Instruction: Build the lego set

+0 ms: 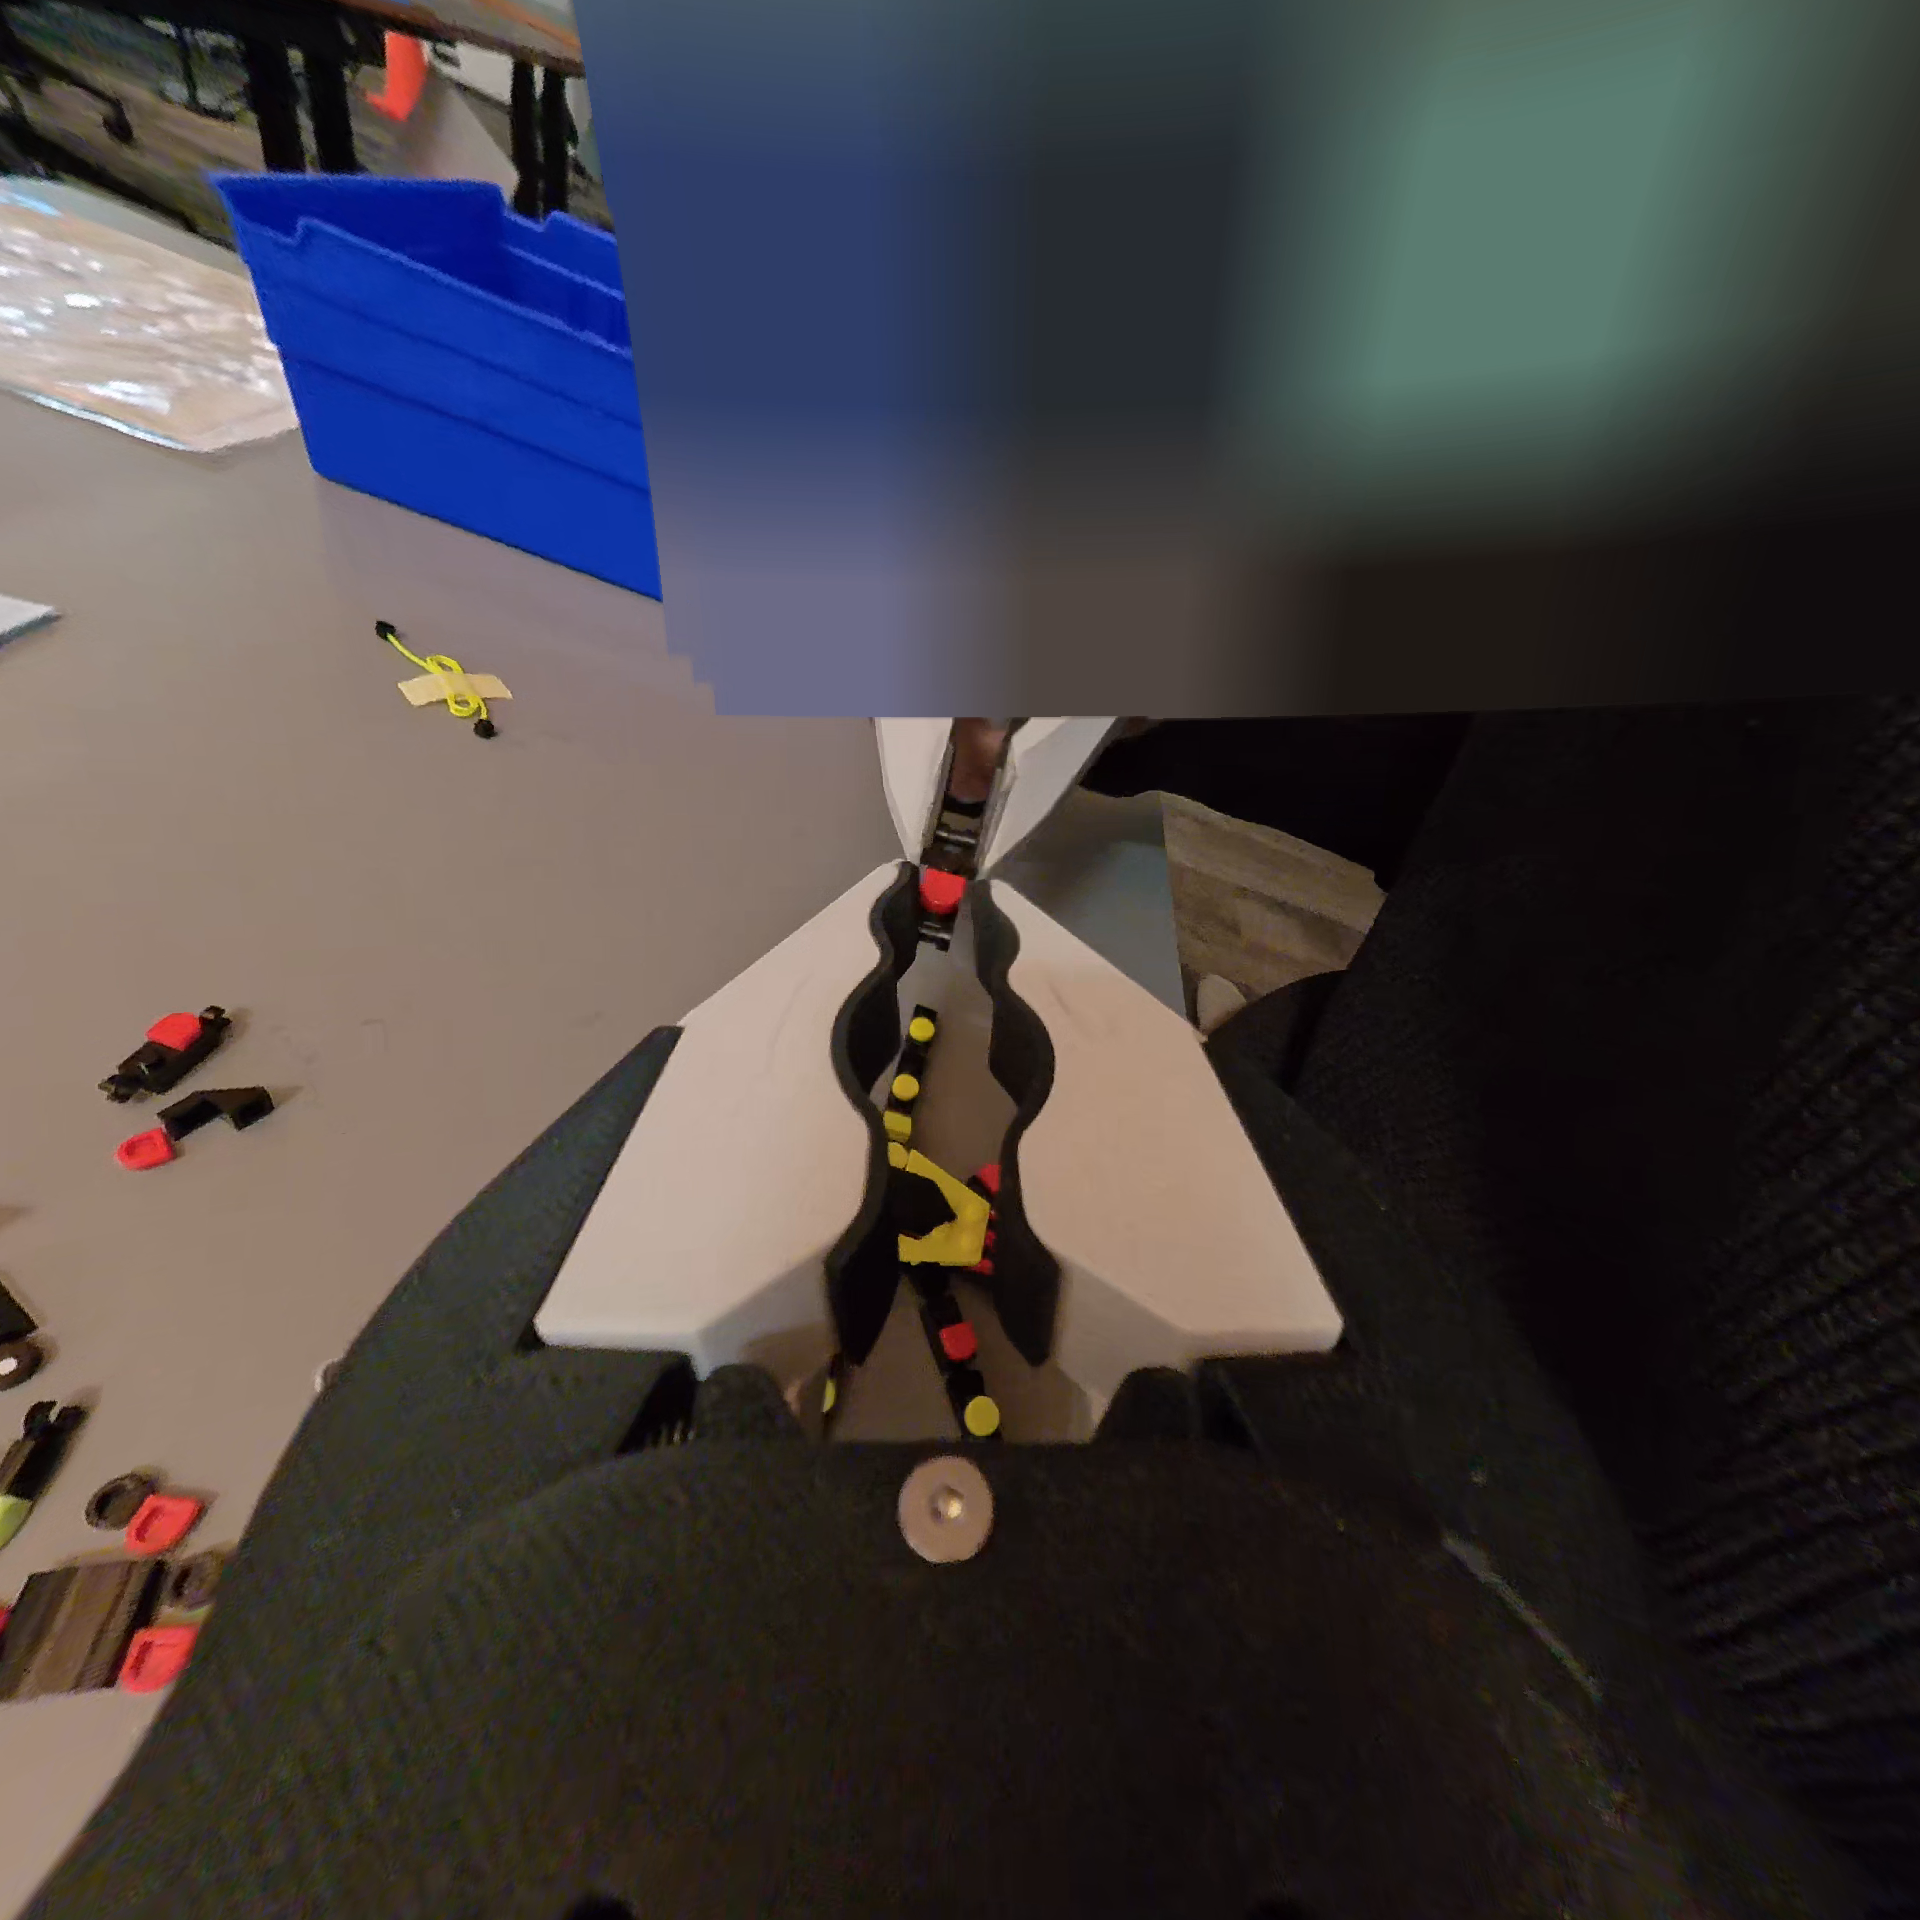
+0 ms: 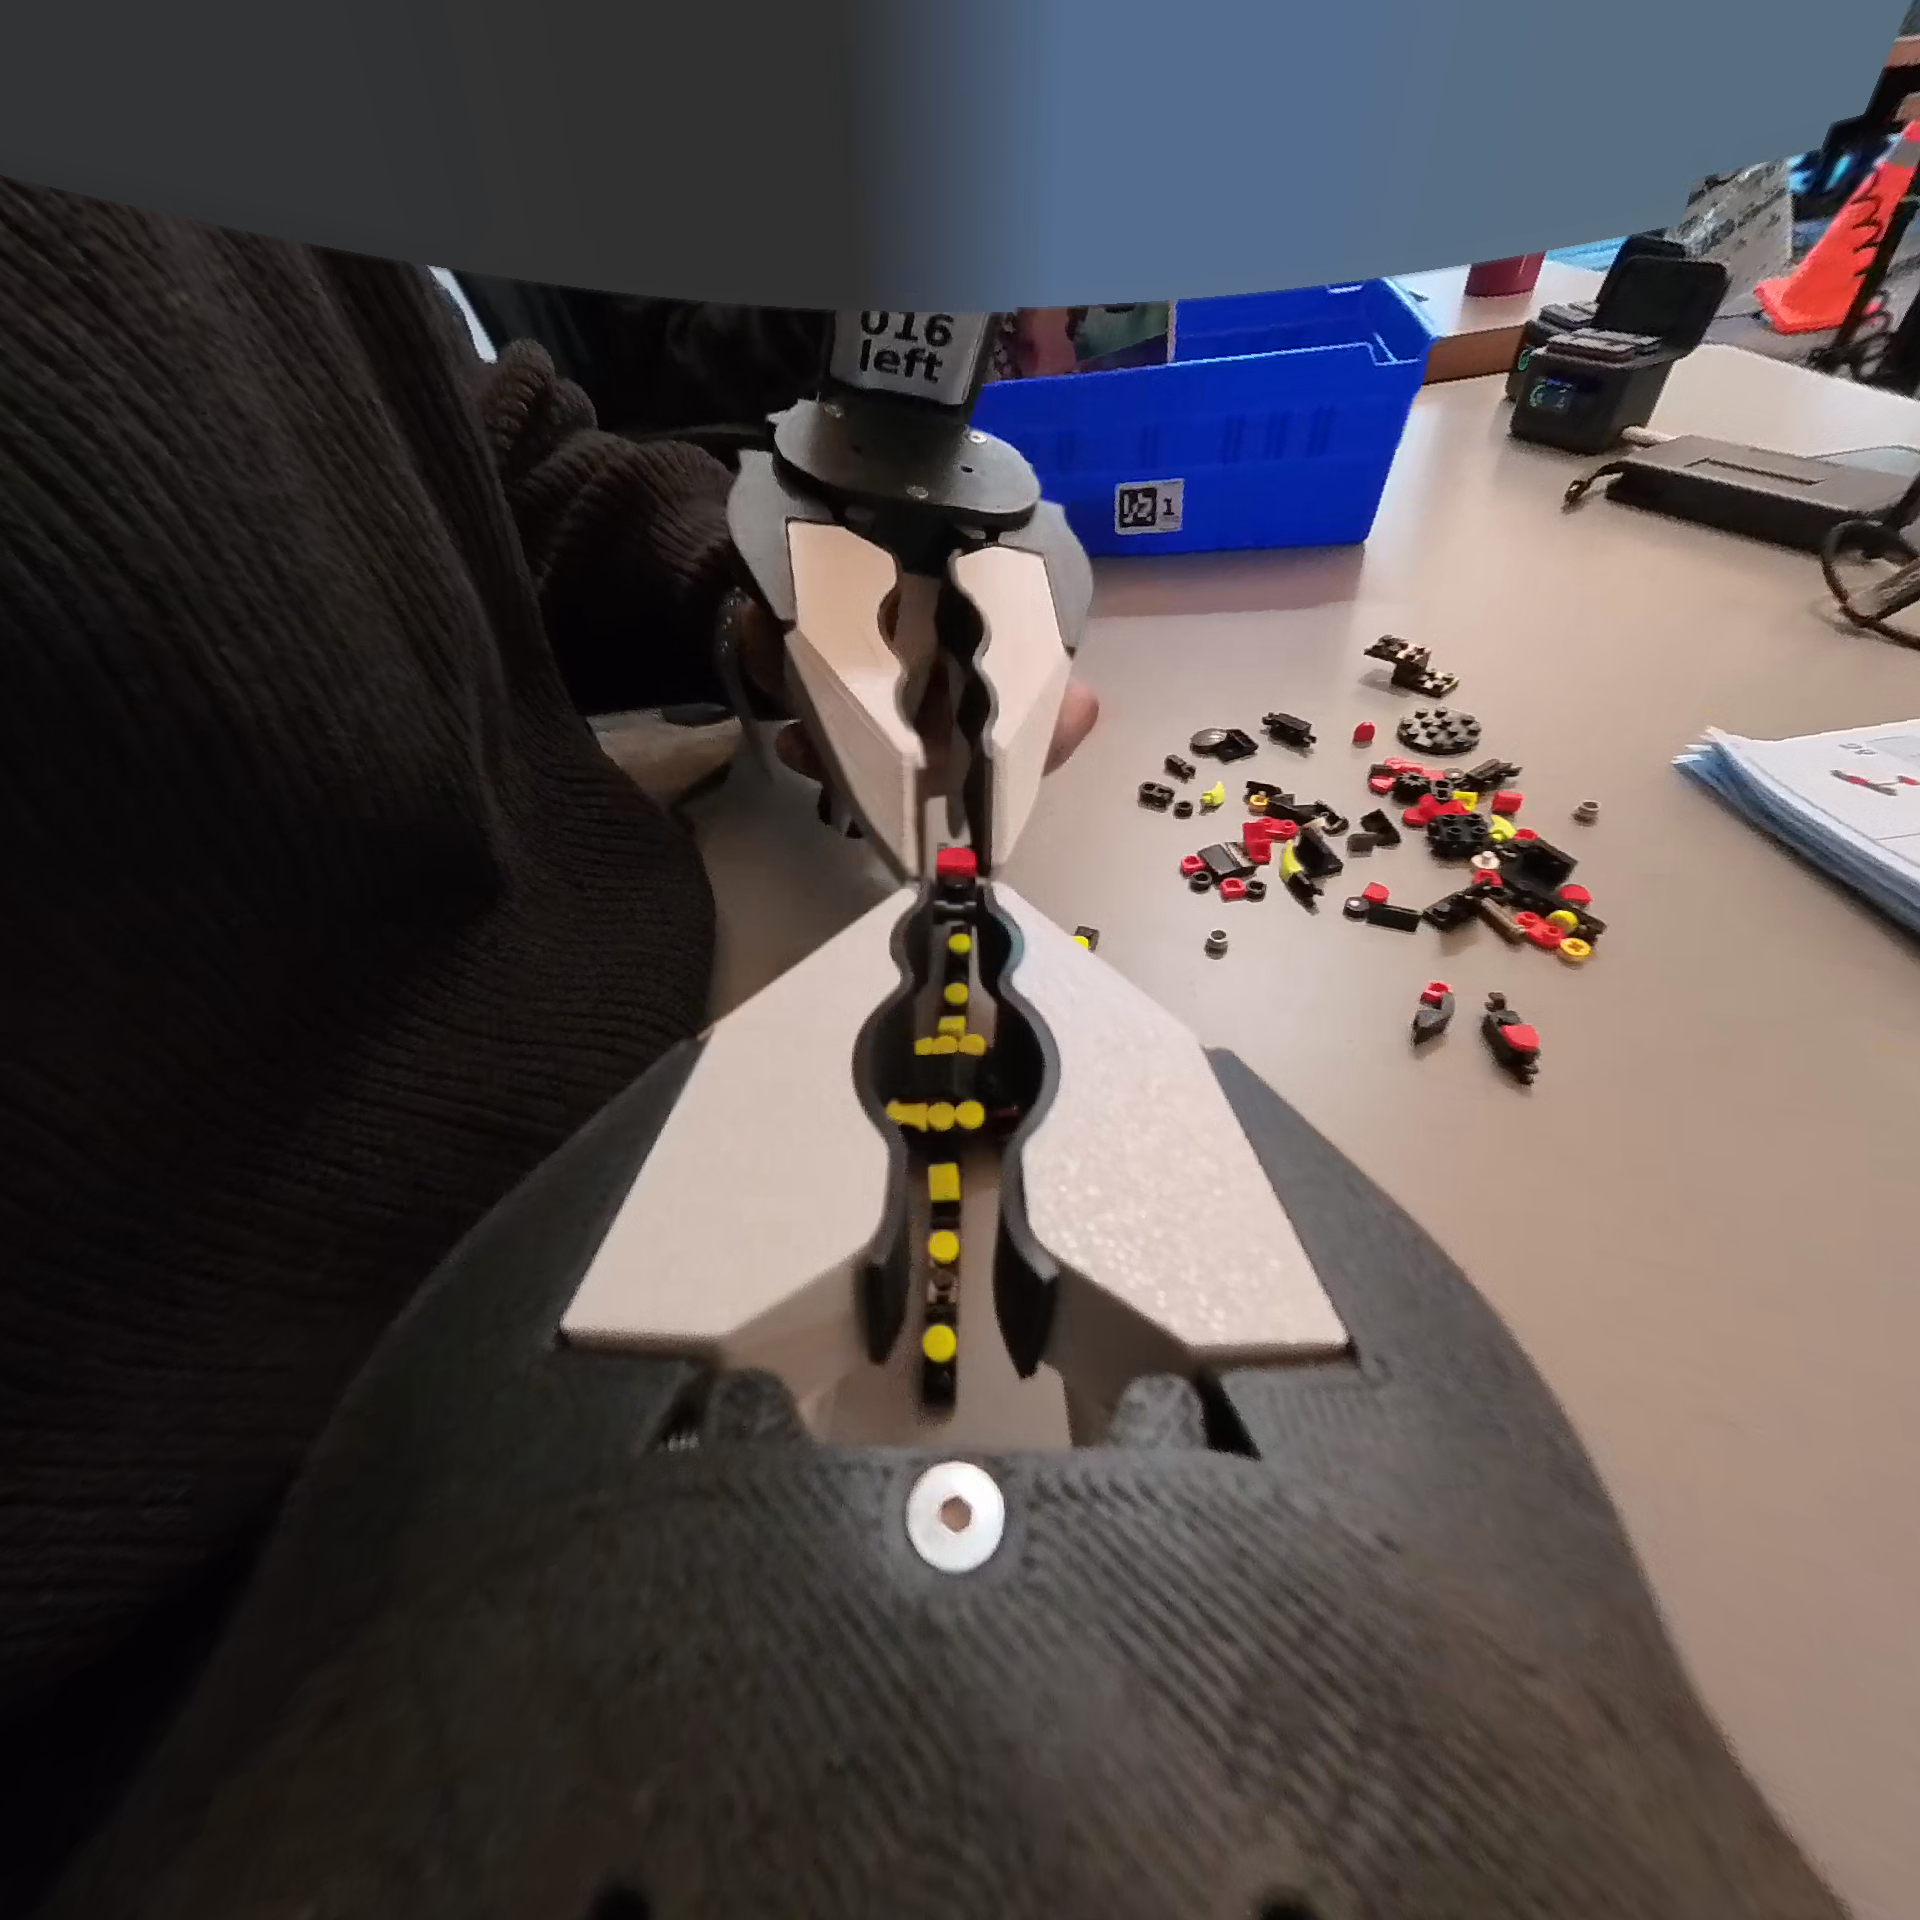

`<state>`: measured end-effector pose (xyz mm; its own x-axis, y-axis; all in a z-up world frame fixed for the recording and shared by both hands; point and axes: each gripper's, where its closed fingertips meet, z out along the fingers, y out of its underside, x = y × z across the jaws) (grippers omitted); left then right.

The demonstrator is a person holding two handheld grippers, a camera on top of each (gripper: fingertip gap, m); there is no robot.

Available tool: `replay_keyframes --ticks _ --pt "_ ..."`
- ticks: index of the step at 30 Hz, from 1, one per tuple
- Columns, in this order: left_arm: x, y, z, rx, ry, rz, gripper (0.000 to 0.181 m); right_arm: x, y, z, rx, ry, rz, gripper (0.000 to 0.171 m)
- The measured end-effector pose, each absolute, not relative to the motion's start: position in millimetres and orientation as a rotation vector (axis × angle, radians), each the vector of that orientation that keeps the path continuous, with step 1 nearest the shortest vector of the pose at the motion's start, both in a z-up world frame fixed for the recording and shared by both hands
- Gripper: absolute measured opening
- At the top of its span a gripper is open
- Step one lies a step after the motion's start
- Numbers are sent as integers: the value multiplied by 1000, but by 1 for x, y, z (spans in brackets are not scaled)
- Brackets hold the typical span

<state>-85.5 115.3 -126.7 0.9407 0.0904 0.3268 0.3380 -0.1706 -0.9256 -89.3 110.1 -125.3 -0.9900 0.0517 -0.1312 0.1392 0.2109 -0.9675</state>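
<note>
My left gripper [image 1: 940, 883] and right gripper [image 2: 954, 883] meet tip to tip above the grey table [image 1: 468, 935], both with jaws closed. A small black piece with a red cap [image 1: 941, 891] sits pinched where the tips meet; it also shows in the right wrist view [image 2: 956, 862]. A long black lego build with yellow and red studs [image 1: 935, 1216] runs along the gap between the left fingers. A similar black strip with yellow studs [image 2: 943, 1122] runs between the right fingers. I cannot tell whether these are one build or two. The left gripper also shows opposite in the right wrist view [image 2: 951, 821].
Loose black, red and yellow lego pieces [image 2: 1403, 831] lie on the table to the right, and more lie at the left [image 1: 177, 1070]. A blue bin [image 2: 1195, 436] stands behind. An instruction booklet [image 2: 1829, 810] lies far right. A dark sleeve [image 2: 260, 831] fills the left. Both grippers' tips are close together, under 4 cm apart.
</note>
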Motion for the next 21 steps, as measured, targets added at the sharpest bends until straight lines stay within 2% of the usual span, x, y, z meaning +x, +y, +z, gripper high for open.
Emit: replay_keyframes --ticks 3,5,16,21 --pt "-87 112 -124 -1719 -305 -211 20 -94 114 -128 216 2384 -1921 5" --pt "-90 111 -126 -1722 -321 -210 21 -95 114 -128 225 2372 -1925 5" --pt "-91 111 -137 -1765 -319 -211 21 -97 113 -133 237 2387 -1913 5" --pt "-115 96 -146 -1824 -376 -81 14 -138 128 -181 506 2673 -1707 6"
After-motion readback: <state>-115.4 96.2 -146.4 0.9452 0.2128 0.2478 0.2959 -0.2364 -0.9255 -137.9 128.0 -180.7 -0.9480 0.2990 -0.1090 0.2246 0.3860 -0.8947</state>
